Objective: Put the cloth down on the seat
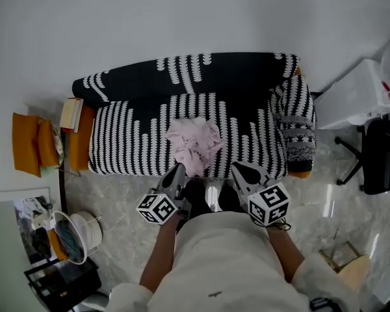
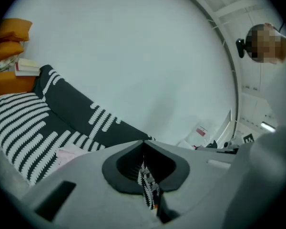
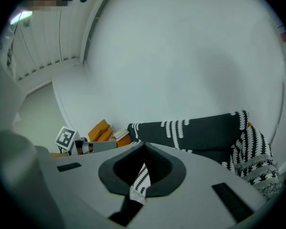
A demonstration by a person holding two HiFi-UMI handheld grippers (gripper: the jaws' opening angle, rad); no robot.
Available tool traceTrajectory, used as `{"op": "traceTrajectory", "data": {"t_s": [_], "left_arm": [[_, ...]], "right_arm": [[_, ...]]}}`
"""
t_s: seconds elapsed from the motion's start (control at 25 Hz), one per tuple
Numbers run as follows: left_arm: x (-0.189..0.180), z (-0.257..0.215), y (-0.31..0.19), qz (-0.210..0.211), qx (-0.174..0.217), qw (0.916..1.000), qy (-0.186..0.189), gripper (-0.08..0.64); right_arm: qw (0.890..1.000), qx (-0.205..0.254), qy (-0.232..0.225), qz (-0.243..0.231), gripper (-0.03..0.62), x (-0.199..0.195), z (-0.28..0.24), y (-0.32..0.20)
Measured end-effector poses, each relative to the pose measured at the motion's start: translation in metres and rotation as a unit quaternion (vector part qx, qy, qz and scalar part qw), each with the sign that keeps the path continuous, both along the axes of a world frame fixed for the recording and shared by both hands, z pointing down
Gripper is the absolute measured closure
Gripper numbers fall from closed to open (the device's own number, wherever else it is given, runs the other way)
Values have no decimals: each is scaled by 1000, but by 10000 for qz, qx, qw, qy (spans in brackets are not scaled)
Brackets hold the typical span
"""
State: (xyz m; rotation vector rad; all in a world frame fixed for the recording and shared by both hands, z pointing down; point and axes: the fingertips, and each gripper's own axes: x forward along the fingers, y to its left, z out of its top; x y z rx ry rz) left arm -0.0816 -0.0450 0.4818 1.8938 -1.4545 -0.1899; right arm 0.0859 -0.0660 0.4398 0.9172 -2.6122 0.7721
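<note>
A plain white wall (image 1: 182,15) fills the far side of the room. Against it stands a two-seat sofa (image 1: 234,73) in a black cover with white dash stripes, and a grey patterned knit throw (image 1: 298,138) hangs over its right arm. Just left of the sofa lies a stack of books (image 1: 71,114), with orange cushions (image 1: 27,143) further left. The floor (image 1: 325,200) is glossy, pale, marble-like tile that catches soft reflections. At the right, a white cabinet (image 1: 357,96) stands by the wall, with a black office chair (image 1: 379,155) on castors nearer. A strip light (image 3: 20,17) glows overhead.
</note>
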Motion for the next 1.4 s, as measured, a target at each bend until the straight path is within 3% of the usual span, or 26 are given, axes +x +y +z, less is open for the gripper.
{"op": "traceTrajectory", "data": {"t_s": [0.24, 0.48, 0.88, 1.16, 1.4], "left_arm": [[18, -52, 6, 433, 523, 9977, -80, 548], [21, -75, 30, 792, 677, 9944, -167, 548], [-30, -95, 116, 1131, 1089, 9863, -513, 548], [-76, -102, 176, 1032, 1143, 9878, -229, 548], [-87, -101, 207, 1335, 1258, 9830, -71, 548]], "right_arm": [[9996, 138, -153, 182, 584, -4, -13, 2], [9990, 240, -182, 322, 584, -20, -22, 18], [9988, 375, -321, -9, 586, -104, -38, 108], [9975, 522, -483, 43, 584, -147, -55, 173], [9983, 411, -388, 164, 584, -159, -55, 219]]}}
